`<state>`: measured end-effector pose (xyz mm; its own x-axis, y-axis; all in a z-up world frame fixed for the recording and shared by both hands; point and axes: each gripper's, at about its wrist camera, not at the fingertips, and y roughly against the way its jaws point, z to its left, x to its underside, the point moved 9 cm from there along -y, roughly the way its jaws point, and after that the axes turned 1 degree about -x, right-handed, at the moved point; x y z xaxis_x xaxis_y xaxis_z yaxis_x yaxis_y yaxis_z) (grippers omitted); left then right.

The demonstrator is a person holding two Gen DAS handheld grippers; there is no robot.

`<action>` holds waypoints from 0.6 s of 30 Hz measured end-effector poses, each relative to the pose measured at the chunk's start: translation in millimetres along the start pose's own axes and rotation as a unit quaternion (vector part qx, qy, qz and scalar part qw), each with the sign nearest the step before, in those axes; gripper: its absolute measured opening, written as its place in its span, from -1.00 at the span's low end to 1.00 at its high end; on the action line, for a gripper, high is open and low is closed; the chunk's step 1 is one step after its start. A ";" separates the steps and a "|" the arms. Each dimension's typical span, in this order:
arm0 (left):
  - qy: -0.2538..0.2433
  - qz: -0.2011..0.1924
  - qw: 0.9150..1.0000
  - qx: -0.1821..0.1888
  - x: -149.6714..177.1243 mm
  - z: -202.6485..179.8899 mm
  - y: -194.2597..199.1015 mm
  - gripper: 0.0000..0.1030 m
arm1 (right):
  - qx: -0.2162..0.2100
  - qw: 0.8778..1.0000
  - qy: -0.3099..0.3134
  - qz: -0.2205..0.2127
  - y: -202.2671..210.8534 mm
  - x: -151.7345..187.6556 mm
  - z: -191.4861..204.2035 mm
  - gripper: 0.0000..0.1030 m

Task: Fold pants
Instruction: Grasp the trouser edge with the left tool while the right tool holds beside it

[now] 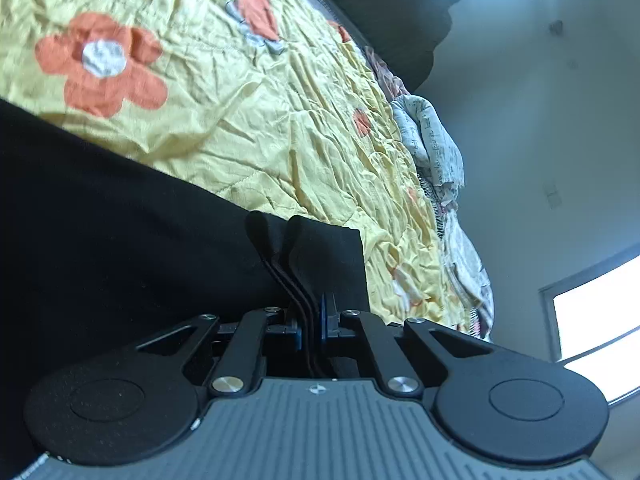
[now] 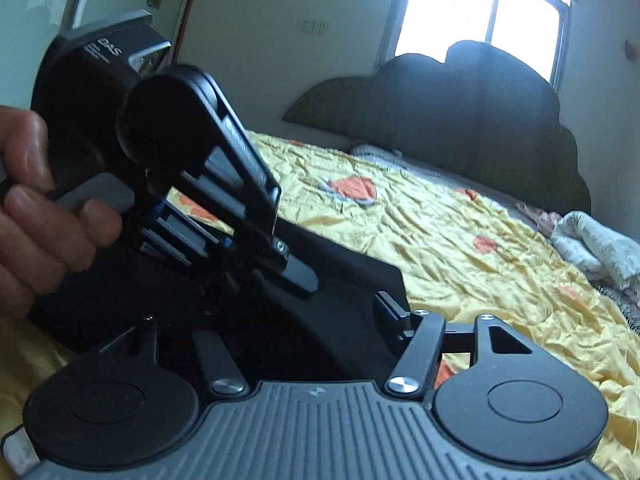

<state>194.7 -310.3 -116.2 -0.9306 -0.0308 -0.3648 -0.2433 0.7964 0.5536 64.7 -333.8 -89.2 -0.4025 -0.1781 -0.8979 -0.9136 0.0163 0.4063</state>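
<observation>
Left tool (image 1: 280, 236) clamped on black pants (image 1: 120, 216).

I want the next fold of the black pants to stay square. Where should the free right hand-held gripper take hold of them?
Probably at the cuff end of the black pants, on the hem edge beside the shut left hand-held gripper. That edge lies flat on the yellow floral bedspread, so come in low from the bedspread side, one finger sliding under.

A crumpled yellow quilt with orange flowers (image 2: 460, 240) is spread over the bed. A dark scalloped padded headboard (image 2: 460, 120) is seen far, a bundled grey-white printed blanket (image 2: 600, 244) at the right.
</observation>
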 end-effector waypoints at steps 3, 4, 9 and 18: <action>-0.003 -0.001 1.000 0.001 0.3 -0.2 -1.1 -0.89 | -0.006 1.000 0.015 -0.002 3.8 -1.2 5.1 -0.14; 0.000 -0.003 1.000 0.004 -0.4 -1.2 -2.6 -0.83 | -0.005 1.000 0.023 0.002 3.8 -0.4 7.4 -0.48; 0.015 -0.023 1.000 0.007 -5.7 2.5 1.8 -0.52 | -0.004 0.998 0.061 0.012 4.4 3.9 24.7 -0.78; -0.083 -0.058 0.994 -0.047 -4.9 0.5 36.6 -0.91 | -0.026 0.999 0.031 0.005 11.4 -3.6 40.8 -0.78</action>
<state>190.5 -280.8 -94.5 -0.8390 -0.0125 -0.5439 -0.3778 0.7327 0.5660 53.4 -292.8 -88.2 -0.4054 -0.2396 -0.8822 -0.9049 -0.0317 0.4245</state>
